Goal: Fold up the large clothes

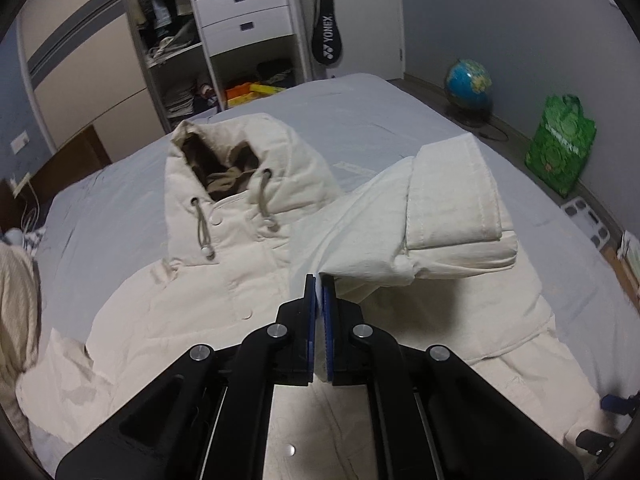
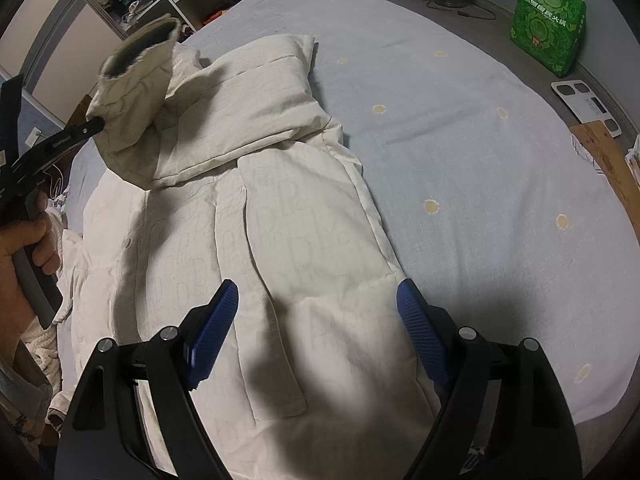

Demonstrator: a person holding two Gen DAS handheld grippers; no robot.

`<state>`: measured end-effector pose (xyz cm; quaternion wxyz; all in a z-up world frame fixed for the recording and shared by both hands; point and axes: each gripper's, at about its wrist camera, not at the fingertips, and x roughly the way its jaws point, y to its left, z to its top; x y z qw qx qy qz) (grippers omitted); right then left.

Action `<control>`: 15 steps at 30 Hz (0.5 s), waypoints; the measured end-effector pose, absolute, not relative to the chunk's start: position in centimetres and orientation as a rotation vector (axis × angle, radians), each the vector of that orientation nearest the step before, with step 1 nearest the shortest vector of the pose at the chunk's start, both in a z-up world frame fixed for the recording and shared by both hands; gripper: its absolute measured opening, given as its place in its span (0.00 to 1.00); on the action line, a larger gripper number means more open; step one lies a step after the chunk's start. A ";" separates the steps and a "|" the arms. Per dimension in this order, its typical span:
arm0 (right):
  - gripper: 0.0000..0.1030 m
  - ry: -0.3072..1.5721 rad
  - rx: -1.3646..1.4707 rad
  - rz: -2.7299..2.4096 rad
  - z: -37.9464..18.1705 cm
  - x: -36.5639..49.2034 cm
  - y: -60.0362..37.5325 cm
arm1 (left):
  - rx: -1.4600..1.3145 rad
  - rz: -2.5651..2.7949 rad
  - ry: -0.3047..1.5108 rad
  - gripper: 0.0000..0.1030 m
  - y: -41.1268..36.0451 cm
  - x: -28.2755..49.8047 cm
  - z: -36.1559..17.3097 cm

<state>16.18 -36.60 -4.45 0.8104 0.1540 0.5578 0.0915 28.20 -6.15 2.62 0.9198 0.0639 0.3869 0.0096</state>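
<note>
Black left gripper [image 1: 319,280], blue-padded, is clamped on a sleeve [image 1: 404,220] of the cream padded hooded coat [image 1: 224,280], holding it lifted above the coat's body. Right gripper [image 2: 318,296] hovers with jaws wide over the coat's lower part, gripping nothing. Farther off, the coat's hood [image 1: 240,168] lies on the pale grey-blue bedsheet [image 2: 460,152].

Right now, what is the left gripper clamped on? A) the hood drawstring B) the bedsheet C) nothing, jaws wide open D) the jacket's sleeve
D: the left gripper is shut on the cream jacket's sleeve, holding its cuff end lifted above the jacket body; the hood drawstring hangs free.
</note>
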 end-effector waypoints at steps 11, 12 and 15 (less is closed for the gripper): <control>0.76 1.191 0.328 0.194 -4.5 16.1 -36.5 | -0.149 0.115 0.800 0.02 -0.3 27.2 3.2; 0.76 1.191 0.328 0.193 -4.5 16.1 -36.5 | -0.164 0.123 0.800 0.02 0.0 26.8 3.0; 0.76 1.191 0.327 0.193 -4.5 16.1 -36.5 | -0.226 0.153 0.810 0.02 1.8 25.3 2.0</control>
